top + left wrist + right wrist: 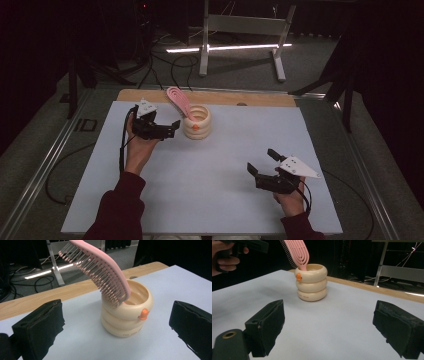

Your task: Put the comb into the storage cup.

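Two tongs are in use over the table [215, 165], which carries a pale sheet, and we record both as spread and holding nothing. We note the left tongs [172, 128] at the far left part of the sheet, just beside a cream holder [197, 122] built of stacked rings; its jaws stand wide apart with the holder between and beyond them in the left gripper view, not touching it. The holder [127, 315] stands upright on the sheet near the far wooden edge, with a small orange knob [144, 314] on its side. A pink brush [100, 267] sits with its handle down inside the holder and leans over the rim, bristles facing downward. We find the right tongs [262, 161] well apart from the holder, near the right front of the sheet, jaws likewise wide.
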